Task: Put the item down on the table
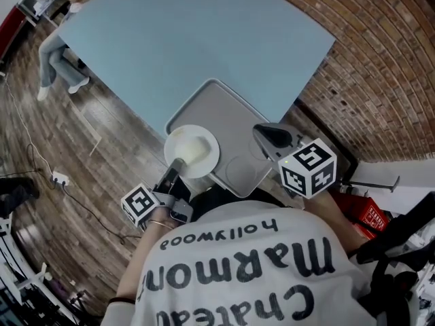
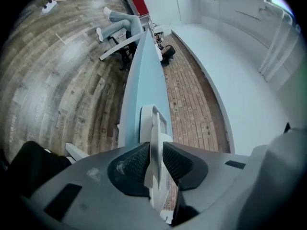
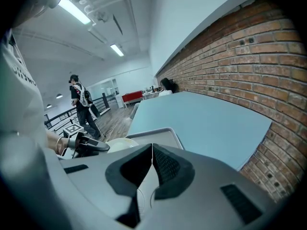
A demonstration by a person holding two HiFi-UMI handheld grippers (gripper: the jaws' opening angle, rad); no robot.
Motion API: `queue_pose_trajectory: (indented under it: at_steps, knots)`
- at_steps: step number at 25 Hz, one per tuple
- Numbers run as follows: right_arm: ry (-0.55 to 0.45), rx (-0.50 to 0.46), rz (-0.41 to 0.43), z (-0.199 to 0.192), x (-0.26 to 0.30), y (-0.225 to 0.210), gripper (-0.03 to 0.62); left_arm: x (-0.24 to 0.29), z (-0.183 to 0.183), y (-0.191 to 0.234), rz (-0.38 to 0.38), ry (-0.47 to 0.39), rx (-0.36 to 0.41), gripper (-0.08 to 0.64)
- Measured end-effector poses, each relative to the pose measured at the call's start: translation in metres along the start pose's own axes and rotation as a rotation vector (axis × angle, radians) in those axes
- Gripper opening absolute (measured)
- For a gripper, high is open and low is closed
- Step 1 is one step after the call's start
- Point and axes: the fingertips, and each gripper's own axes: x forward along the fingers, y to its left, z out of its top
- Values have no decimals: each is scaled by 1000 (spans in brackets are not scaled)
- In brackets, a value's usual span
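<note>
A white plate (image 1: 192, 150) hangs over the near left edge of a grey tray (image 1: 228, 114), which lies partly over the corner of the light blue table (image 1: 190, 39). My left gripper (image 1: 175, 172) is shut on the plate's near rim. In the left gripper view that rim (image 2: 156, 133) shows edge-on between the pads of the left gripper (image 2: 156, 150). My right gripper (image 1: 262, 136) is shut on the tray's right edge. The right gripper view shows the right gripper (image 3: 152, 150) closed on the thin tray rim (image 3: 160, 134), with the plate (image 3: 120, 143) and the left gripper (image 3: 88, 145) to its left.
The table top (image 3: 201, 114) stretches away beyond the tray. Brick paving (image 1: 367, 80) borders it on the right, wooden floor with a power strip (image 1: 60, 178) on the left. A seated person's legs (image 1: 58, 63) are at the table's far corner. Another person (image 3: 81, 104) stands further off.
</note>
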Motion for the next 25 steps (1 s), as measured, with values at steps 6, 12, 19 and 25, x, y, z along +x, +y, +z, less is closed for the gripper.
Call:
queue_pose_trajectory:
  at_steps: [6,12,19,25]
  knots:
    - [-11,0,0,0,-8,-10,11,4,-5,10,123,-9,-8,83]
    - [-14,1,8,0,-10,-15,11,5,-4,16,198,-41,-12,66]
    - [-14,11,22,-3,-10,-22,11,20,-3,6,275,-48,76,26]
    - [-25,31,19,-4,-14,-33,11,34,-2,2,320,-49,110,26]
